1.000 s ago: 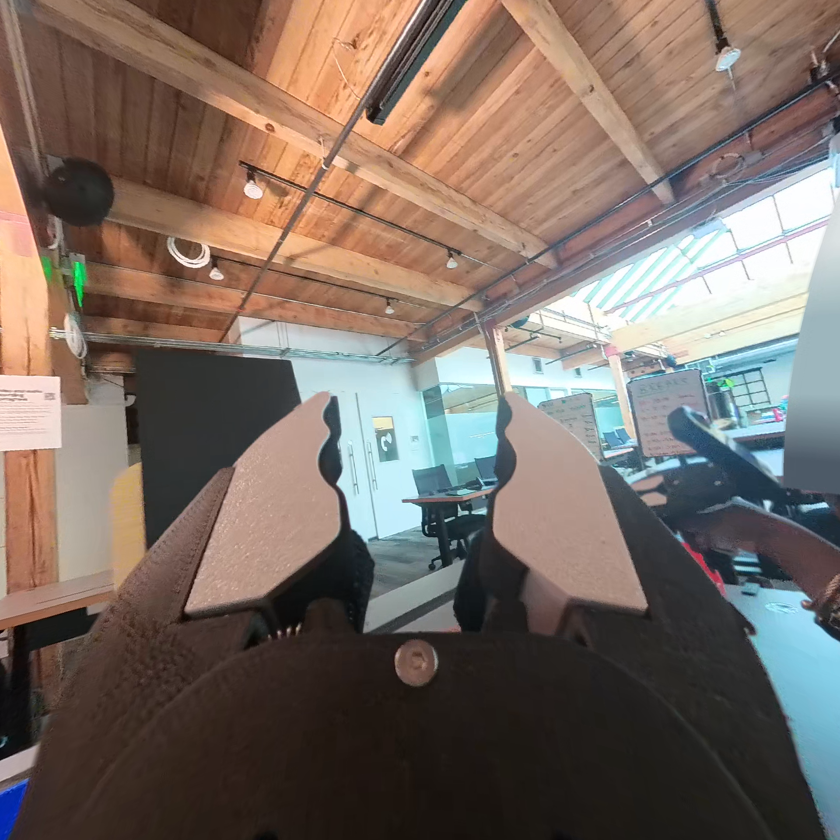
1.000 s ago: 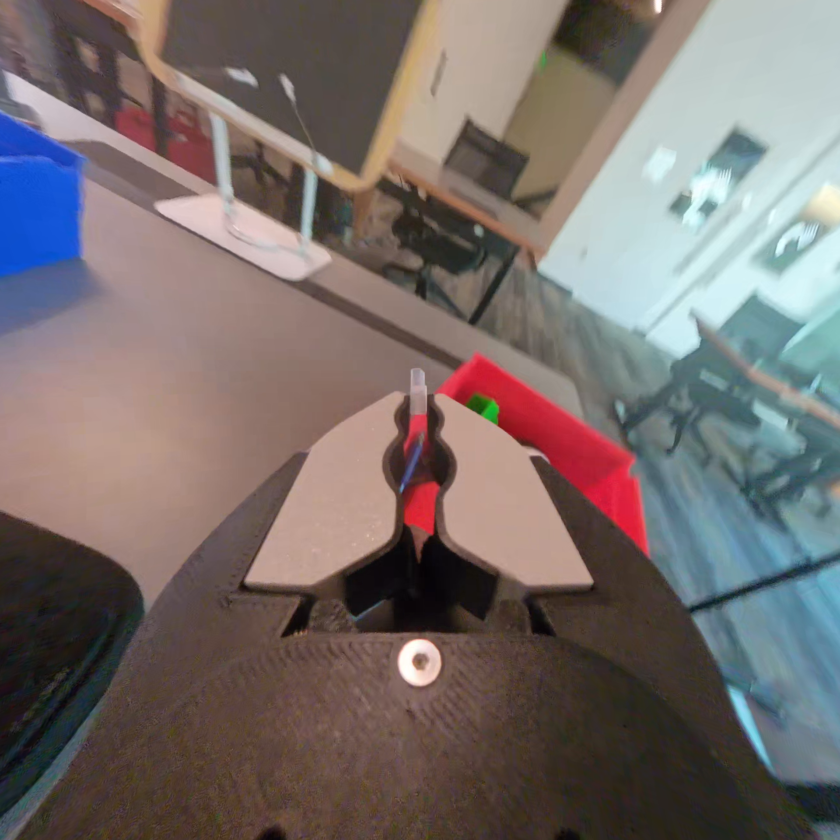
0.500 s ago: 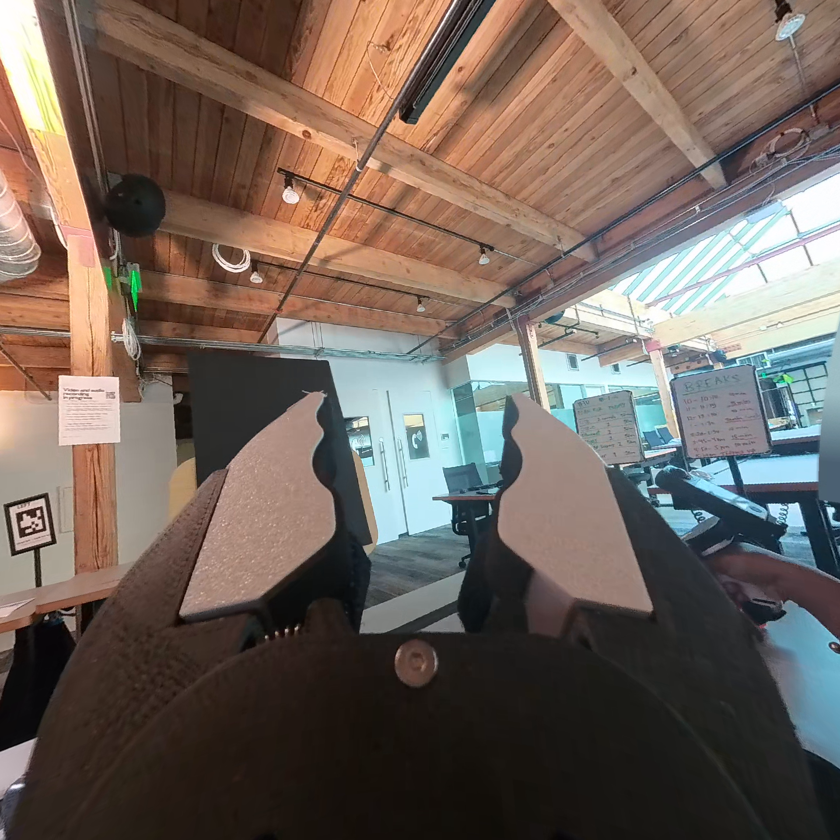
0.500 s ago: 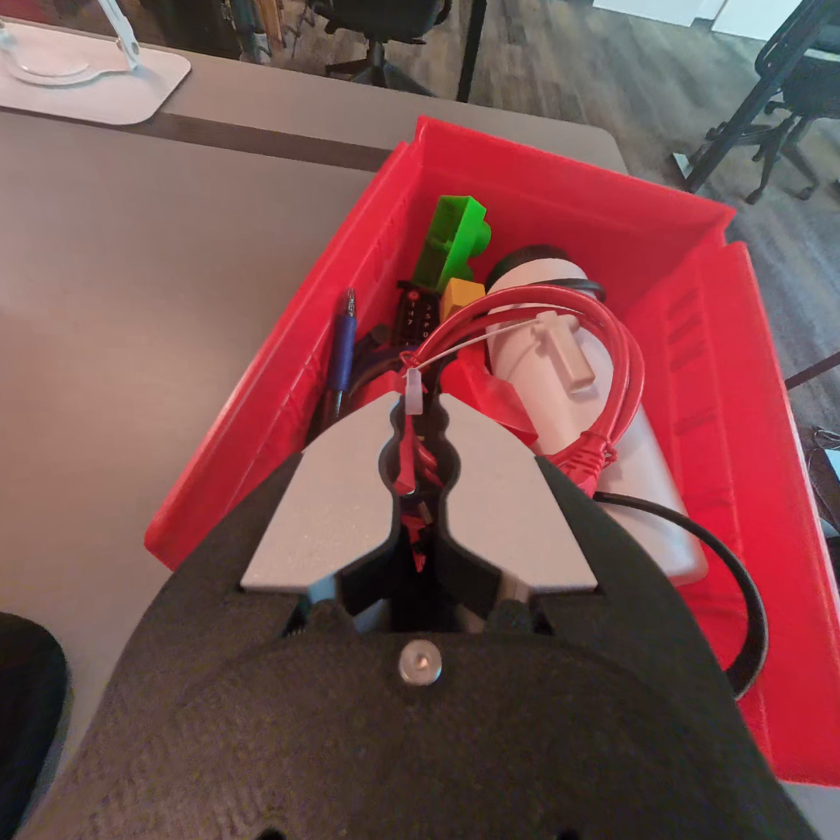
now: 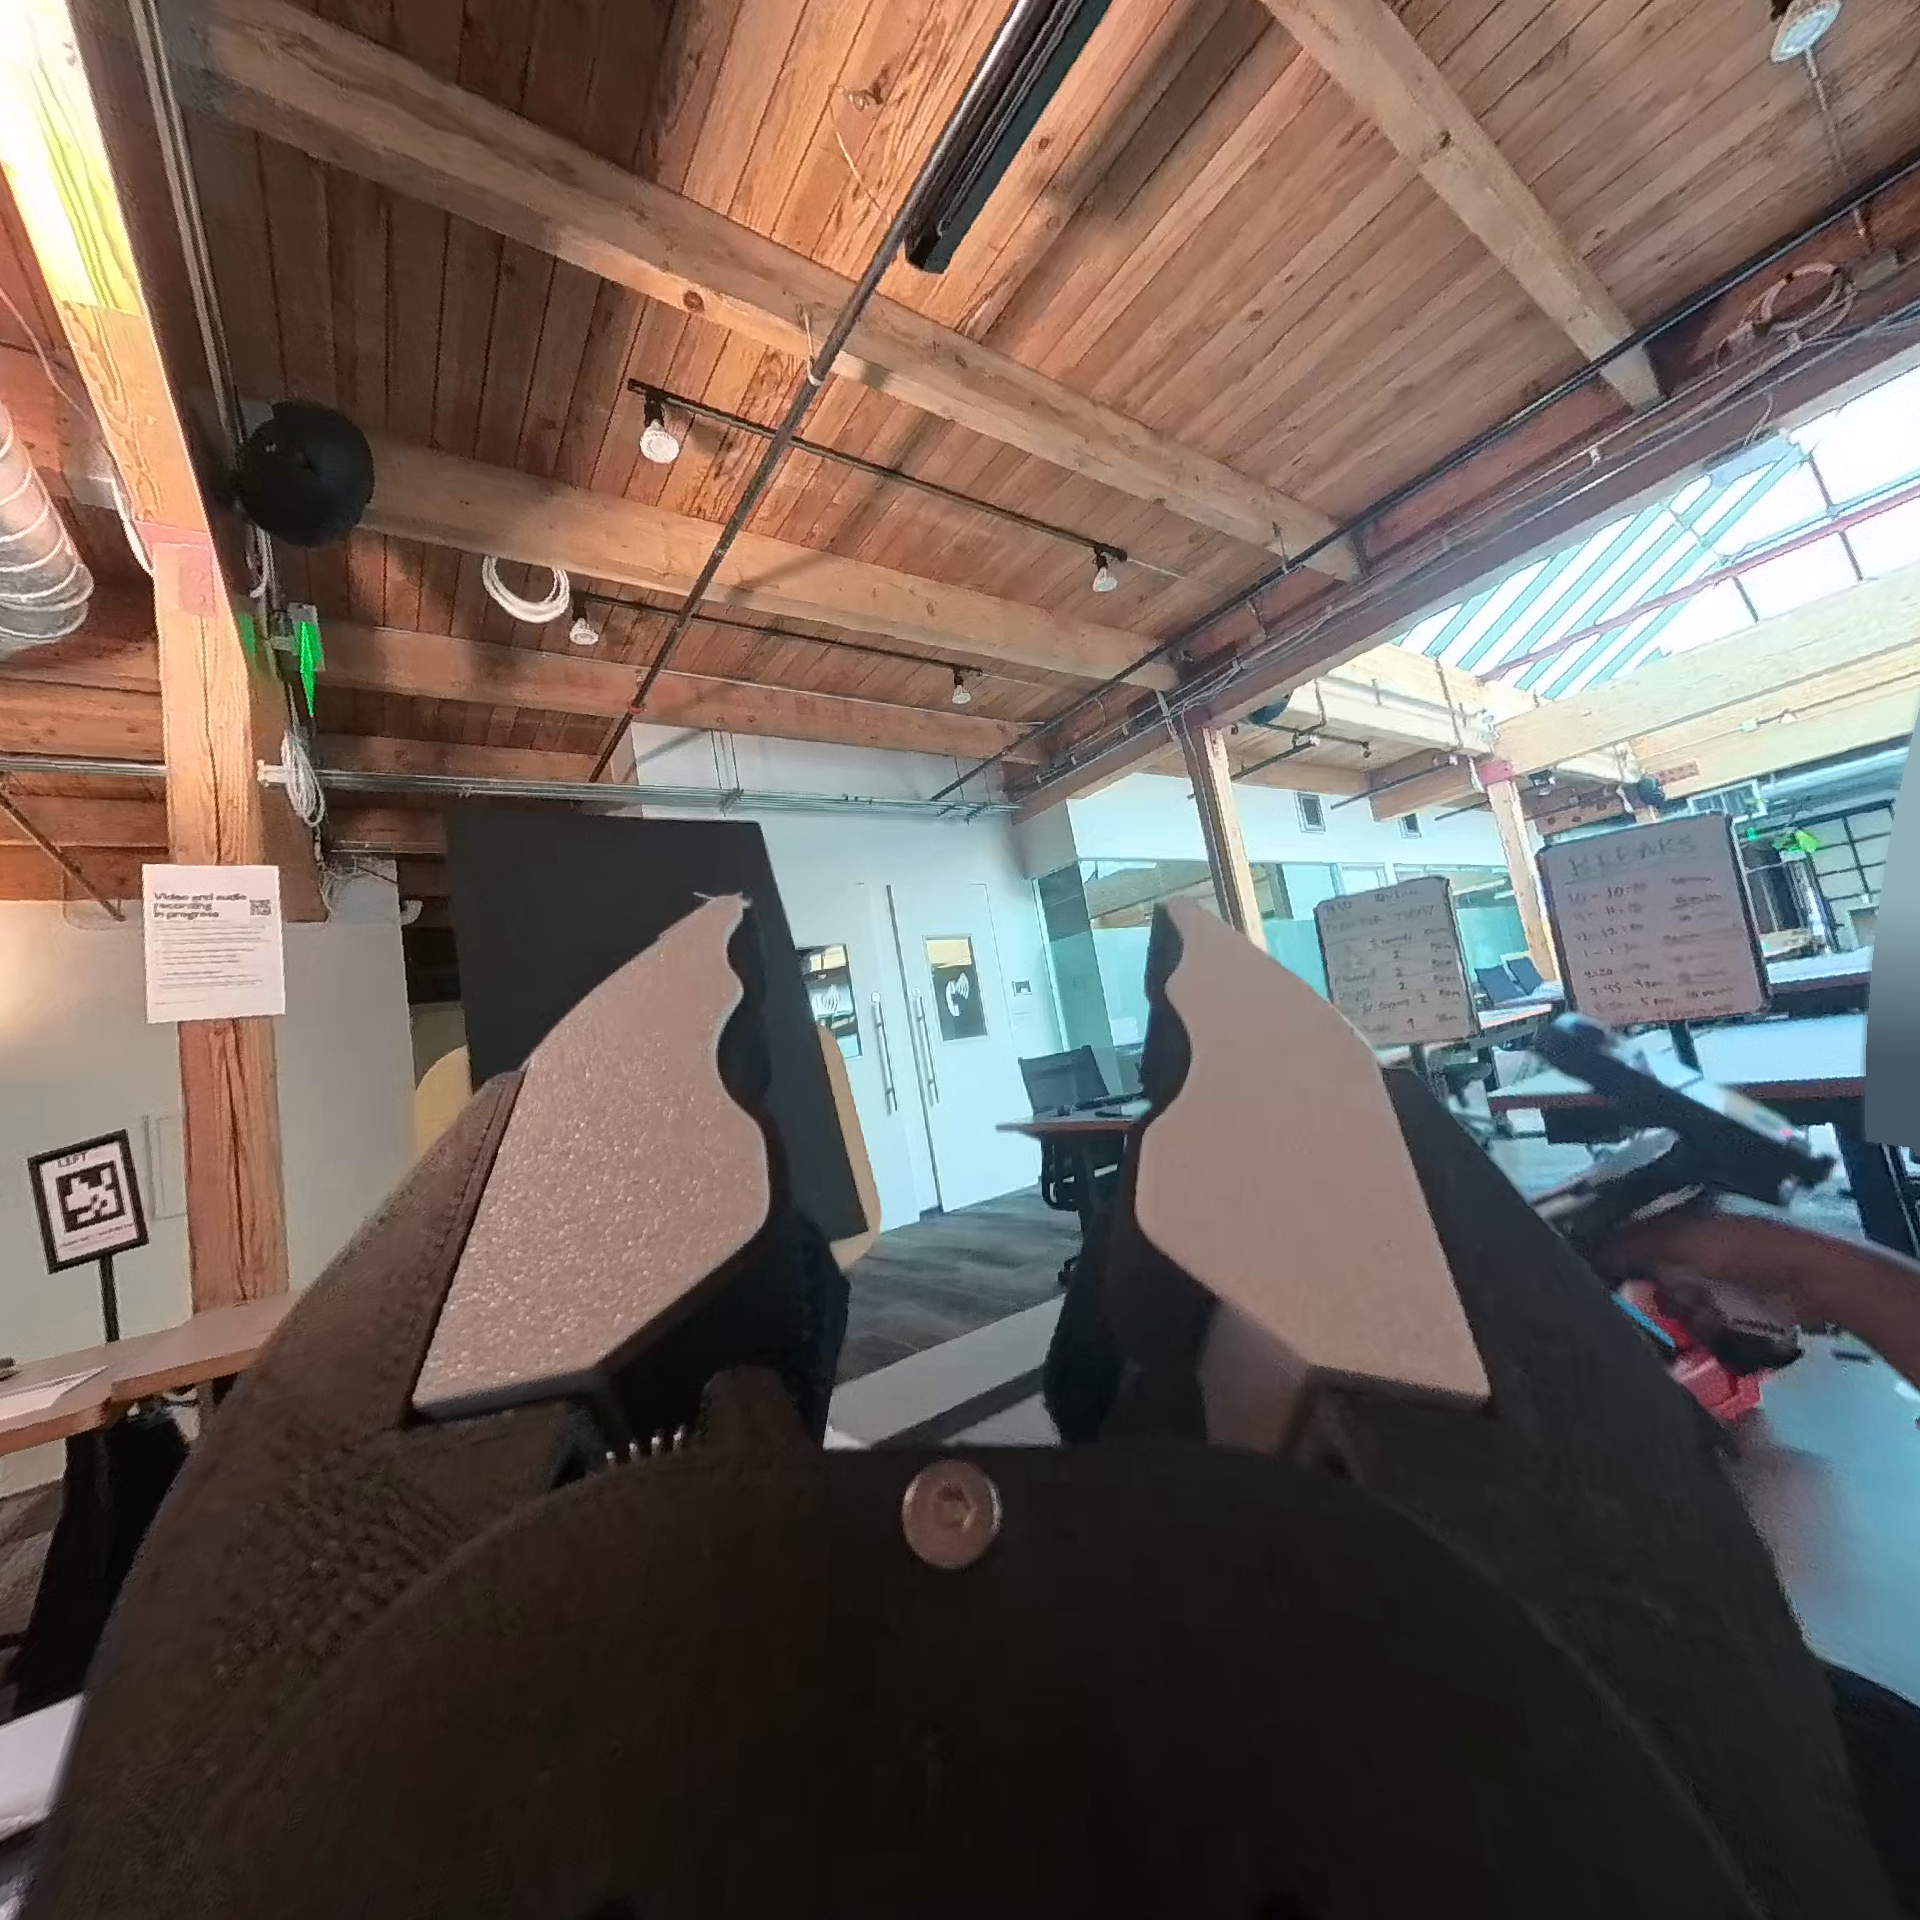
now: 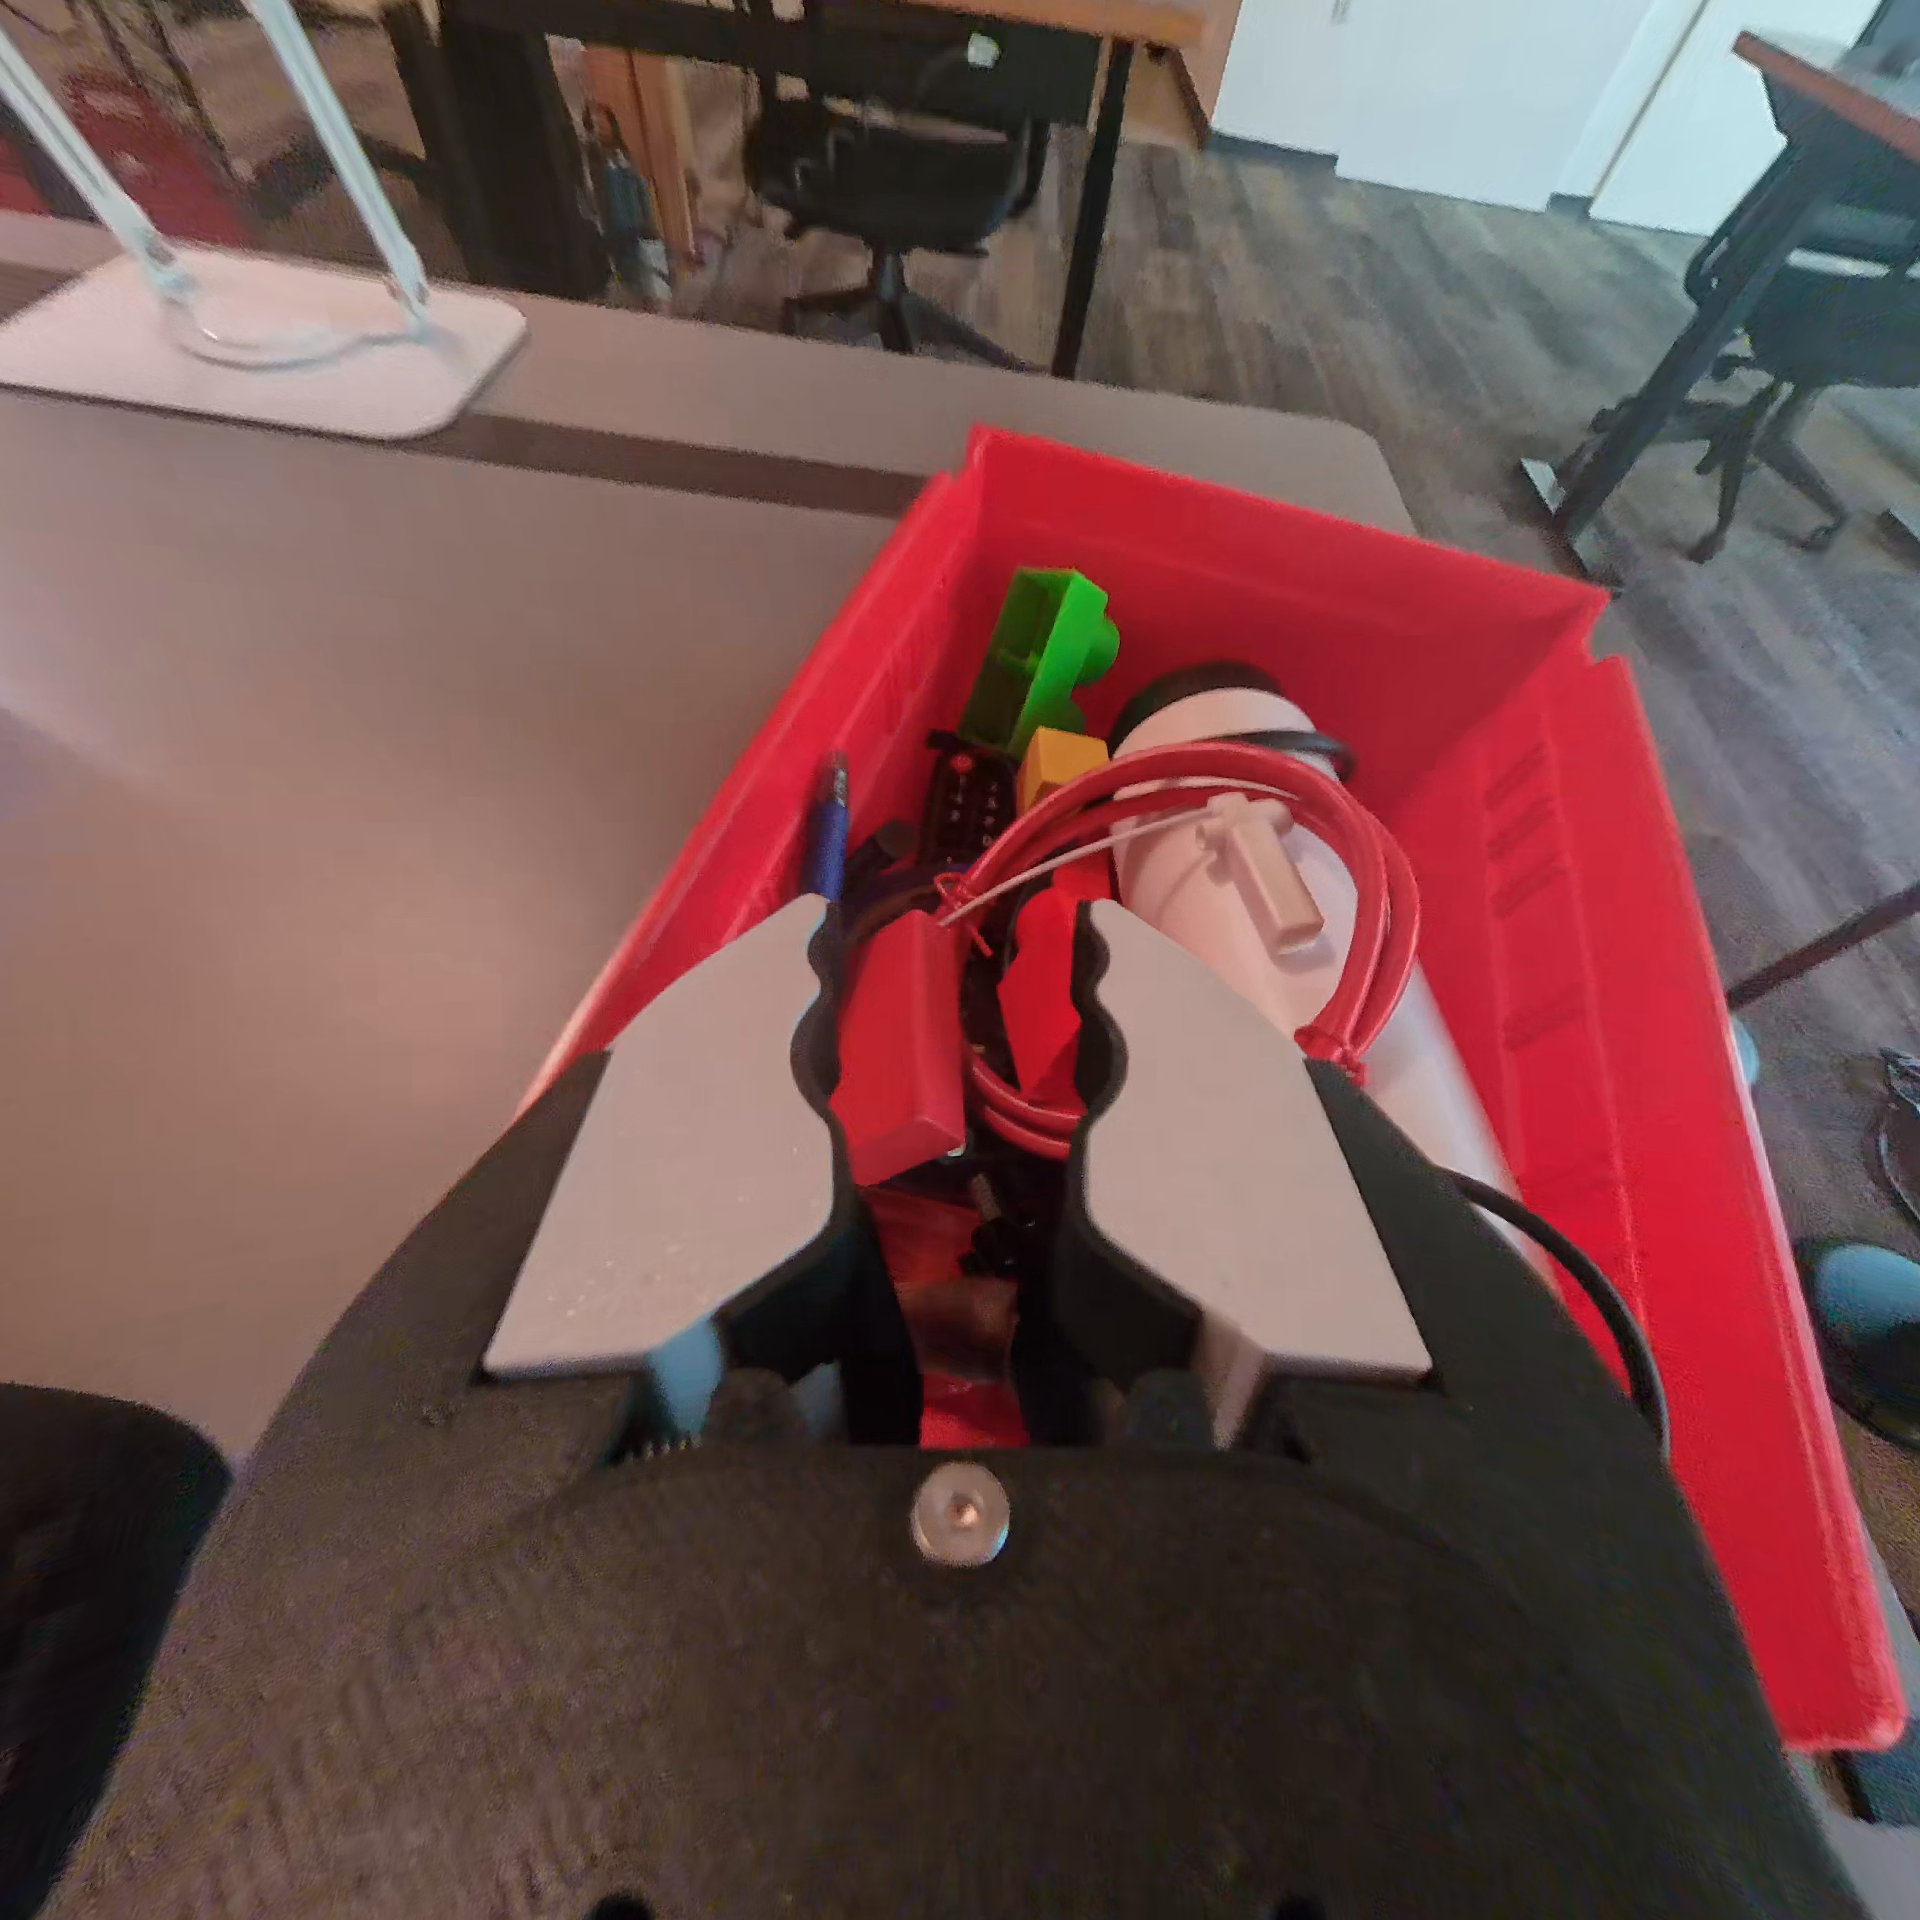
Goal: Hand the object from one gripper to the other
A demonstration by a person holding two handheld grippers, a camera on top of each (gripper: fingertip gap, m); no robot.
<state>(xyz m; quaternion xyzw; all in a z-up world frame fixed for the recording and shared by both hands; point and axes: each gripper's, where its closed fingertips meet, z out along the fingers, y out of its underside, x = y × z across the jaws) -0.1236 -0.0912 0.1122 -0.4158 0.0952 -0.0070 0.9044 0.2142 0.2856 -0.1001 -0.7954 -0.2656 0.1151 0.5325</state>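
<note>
My right gripper (image 6: 951, 914) is open over a red bin (image 6: 1558, 935). A flat red rectangular piece (image 6: 896, 1049) lies between its jaws, close to the left finger, on top of the bin's contents. No finger grips it. My left gripper (image 5: 948, 906) is open and empty, pointing up toward the room and the wooden ceiling. In the left wrist view the right gripper (image 5: 1662, 1132) shows far right, held by a hand above a bit of the red bin (image 5: 1704, 1382).
The bin holds a coiled red cable (image 6: 1340, 831), a white bottle (image 6: 1226, 831), a green block (image 6: 1039, 655), a yellow block (image 6: 1049, 764), a blue pen (image 6: 828, 842) and a black remote (image 6: 961, 805). It stands at the grey table's (image 6: 364, 727) right end. A white lamp base (image 6: 260, 353) stands behind. One gripper's finger ends stand about 55 centimetres off the other's.
My right gripper swung down over the red bin and opened, letting go of the red piece it held. The left gripper stayed open and turned slightly.
</note>
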